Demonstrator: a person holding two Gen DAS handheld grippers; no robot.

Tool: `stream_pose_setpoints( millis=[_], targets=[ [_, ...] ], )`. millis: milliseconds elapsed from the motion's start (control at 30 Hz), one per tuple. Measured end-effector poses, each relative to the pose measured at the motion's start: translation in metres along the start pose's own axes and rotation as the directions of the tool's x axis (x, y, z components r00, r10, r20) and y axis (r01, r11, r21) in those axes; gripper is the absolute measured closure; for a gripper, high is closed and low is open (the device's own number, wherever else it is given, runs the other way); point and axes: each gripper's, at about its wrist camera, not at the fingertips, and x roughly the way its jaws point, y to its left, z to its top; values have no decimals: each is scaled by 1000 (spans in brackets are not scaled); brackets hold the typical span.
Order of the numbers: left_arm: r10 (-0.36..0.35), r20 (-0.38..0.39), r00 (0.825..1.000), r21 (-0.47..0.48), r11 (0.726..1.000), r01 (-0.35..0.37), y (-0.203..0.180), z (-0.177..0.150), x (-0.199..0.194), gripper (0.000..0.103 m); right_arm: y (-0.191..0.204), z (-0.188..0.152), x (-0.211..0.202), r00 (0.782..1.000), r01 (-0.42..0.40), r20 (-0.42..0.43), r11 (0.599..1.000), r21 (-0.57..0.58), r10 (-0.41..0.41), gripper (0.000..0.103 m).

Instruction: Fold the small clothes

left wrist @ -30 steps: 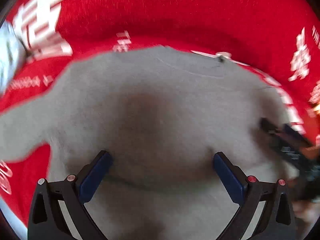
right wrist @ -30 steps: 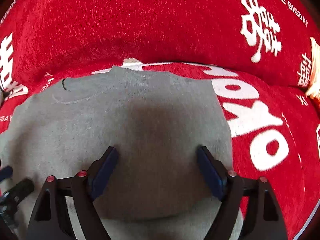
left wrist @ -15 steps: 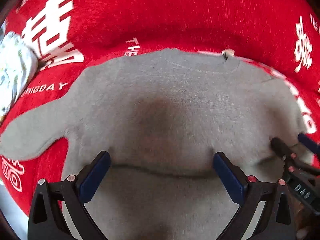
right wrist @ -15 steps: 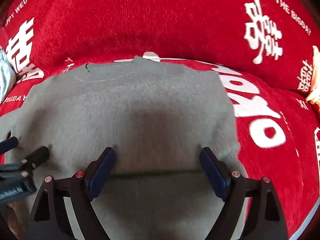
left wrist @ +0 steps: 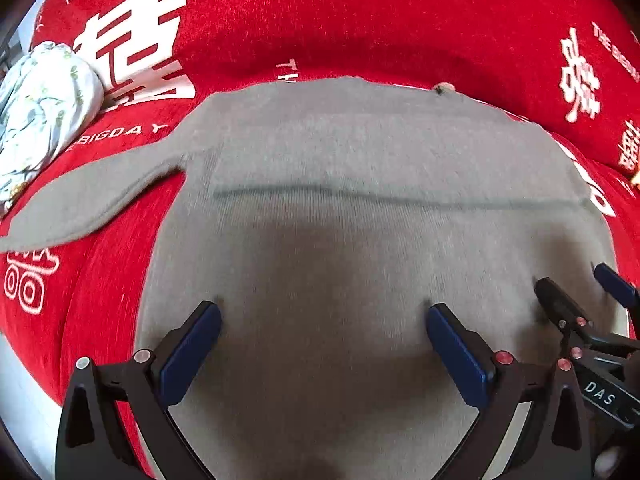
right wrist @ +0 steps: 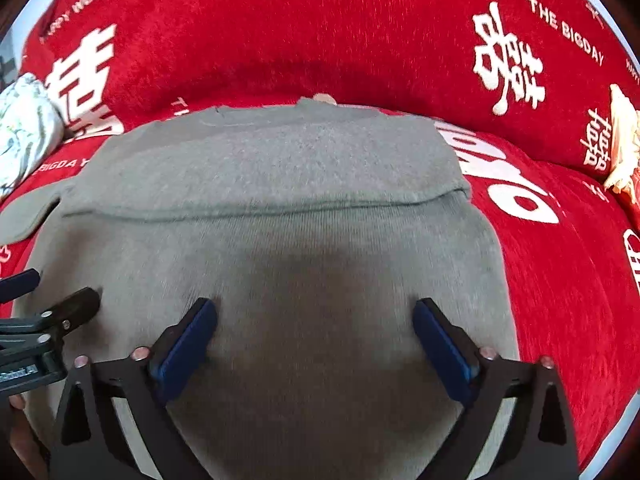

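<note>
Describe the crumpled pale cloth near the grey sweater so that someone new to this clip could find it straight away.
Start at the red cover with white lettering. The grey sweater lies spread on it, one sleeve reaching left. Just beyond that sleeve sits the white bundle, the only crumpled, leaf-printed fabric here.

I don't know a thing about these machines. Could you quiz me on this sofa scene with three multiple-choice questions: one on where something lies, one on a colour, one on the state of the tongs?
1. Where does the white floral bundle lie?
A. left of the grey sweater
B. on top of it
C. between the tongs

2. What colour is the sofa cover?
A. blue
B. red with white lettering
C. plain green

3. How do the left tongs and right tongs stand?
A. both shut on the sweater
B. one shut, one open
C. both open over the sweater

Answers: 1 A, it sits at the left edge, apart from the sleeve. 2 B, red fabric with white print. 3 C, wide gaps between the blue pads, nothing gripped.
</note>
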Motion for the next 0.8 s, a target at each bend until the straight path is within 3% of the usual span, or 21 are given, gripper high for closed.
stream_pose_setpoints(
  millis=[133, 267, 333, 400, 500, 633, 667, 767, 800],
  targets=[
    [-11, 1, 1000, -31, 999, 11, 20, -11, -16, 0, 0, -13, -9, 999, -11, 47, 1000, -19, 11, 0],
    [41, 31, 999, -207, 978, -33, 87, 2, -27, 0, 0, -11, -8, 999, -17, 44, 1000, -19, 18, 0],
    [81, 35, 996, -317, 946, -66, 133, 11, -29, 0, 0, -9, -7, 999, -16, 33, 1000, -7, 16, 0],
    [126, 20, 992, -439, 893, -104, 186, 15, -28, 0, 0, -7, -6, 1000, -11, 25, 1000, 11, 11, 0],
    [204, -19, 979, -589, 788, -176, 260, 15, -26, 0, 2, -1, -6, 999, -33, 32, 999, 40, 32, 0],
    [341, -84, 936, -697, 651, -299, 333, 6, -15, 0, 15, 11, -2, 995, -87, 50, 995, 50, 85, 0],
    [346, -117, 931, -722, 614, -319, 352, 4, -6, 0, 21, 13, 1, 996, -84, 44, 996, 37, 82, 0],
    [279, -165, 946, -791, 536, -296, 389, -1, 18, 0, 39, 19, 12, 999, -49, 16, 999, -24, 49, 0],
    [321, -160, 933, -790, 525, -316, 391, 3, 17, 0, 43, 20, 14, 999, -44, 13, 998, -45, 45, 0]
  ],
)
